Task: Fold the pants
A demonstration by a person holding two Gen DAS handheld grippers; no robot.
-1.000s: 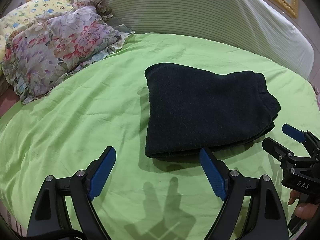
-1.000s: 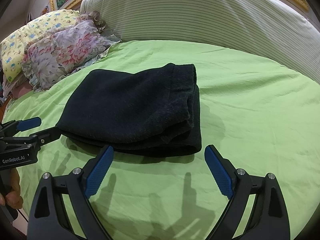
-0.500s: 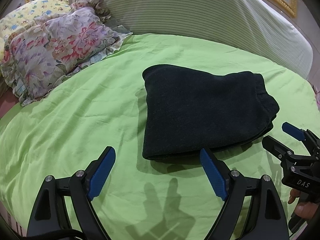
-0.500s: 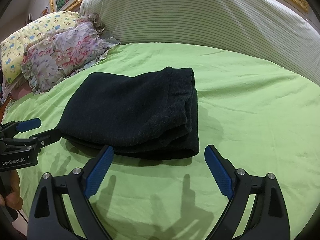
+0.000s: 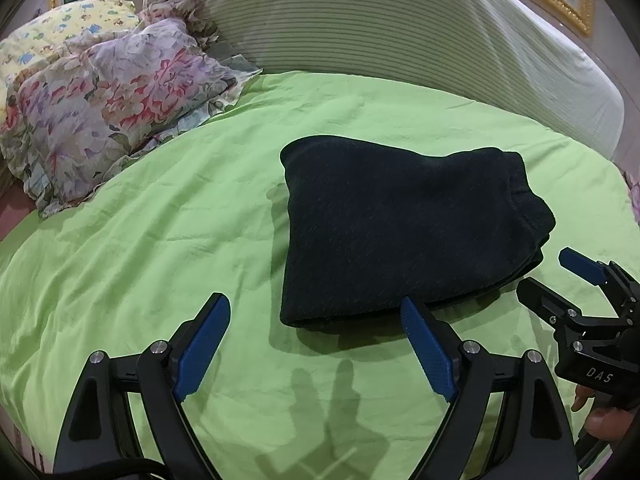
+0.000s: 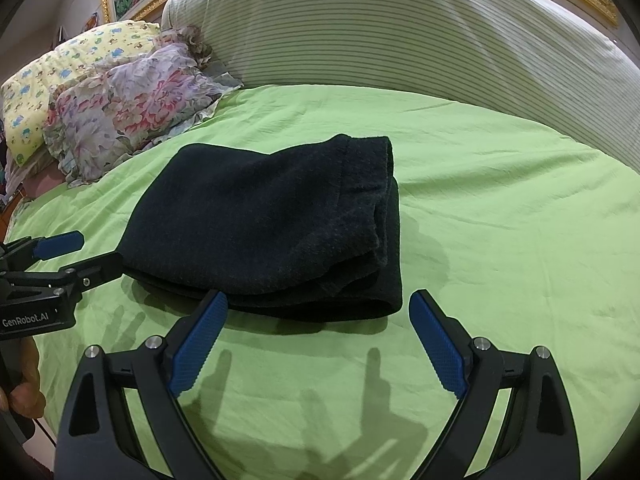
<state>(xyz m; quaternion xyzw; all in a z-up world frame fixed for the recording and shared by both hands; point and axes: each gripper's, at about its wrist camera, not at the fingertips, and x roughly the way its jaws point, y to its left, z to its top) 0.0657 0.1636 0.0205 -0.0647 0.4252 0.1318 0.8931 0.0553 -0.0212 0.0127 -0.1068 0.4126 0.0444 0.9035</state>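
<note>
We had the dark navy sweatpants (image 5: 404, 232) lying as a compact layered stack on the green bedsheet (image 5: 160, 240), just ahead of both grippers. Left gripper (image 5: 316, 336) and right gripper (image 6: 320, 332) both stood spread wide, holding nothing, clear of the cloth. We judged folding essentially finished; the next move called only for checking the edges or backing away.

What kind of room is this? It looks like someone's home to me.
Most likely a bedroom in a home: a bed with a green sheet, a floral pillow and a striped bolster at its head, and dark folded pants lying on it.
</note>
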